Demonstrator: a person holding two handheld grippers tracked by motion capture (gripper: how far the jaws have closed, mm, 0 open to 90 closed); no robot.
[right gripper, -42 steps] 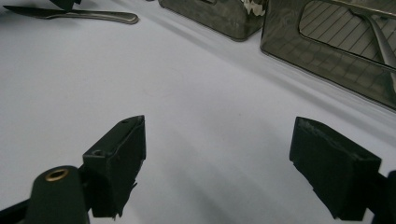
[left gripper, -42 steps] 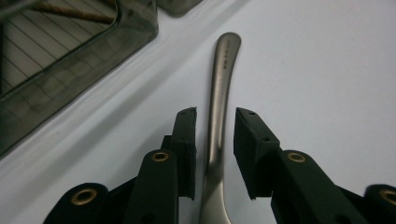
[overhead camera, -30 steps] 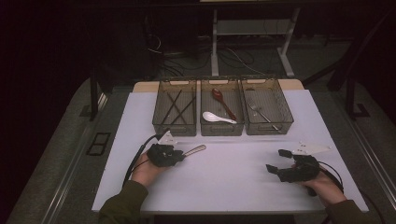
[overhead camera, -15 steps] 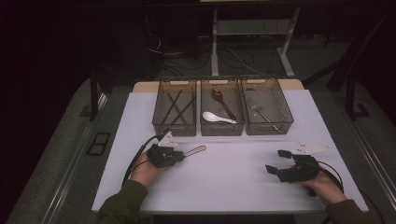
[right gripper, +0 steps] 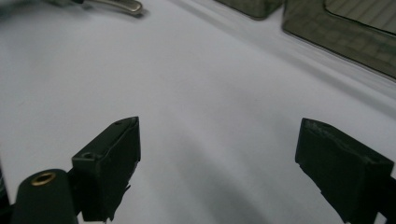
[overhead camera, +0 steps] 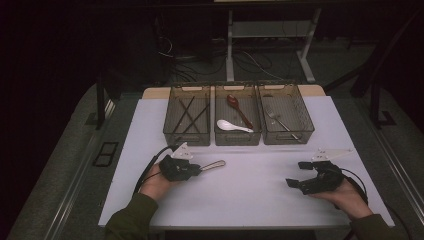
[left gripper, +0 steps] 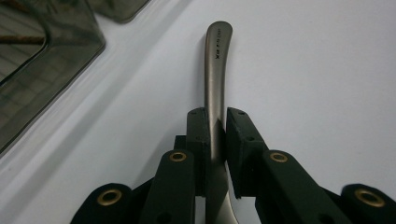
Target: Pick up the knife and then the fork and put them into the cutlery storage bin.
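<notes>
The left hand-held gripper [left gripper: 215, 135] pinches a metal utensil [left gripper: 215, 79] by its handle, low over the counter [overhead camera: 250, 200]; gripped so narrowly, it could swivel or slip. The right hand-held gripper [right gripper: 217, 163] rests spread, holding nothing, its jaws just widened.

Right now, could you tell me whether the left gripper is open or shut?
Shut: the left gripper has its pads pressed on a metal utensil handle.

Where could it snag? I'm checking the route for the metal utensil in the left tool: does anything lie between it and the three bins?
Nothing visible does. The left tool is shut on the metal utensil's handle, and bare white table runs from it to the bins.
</notes>
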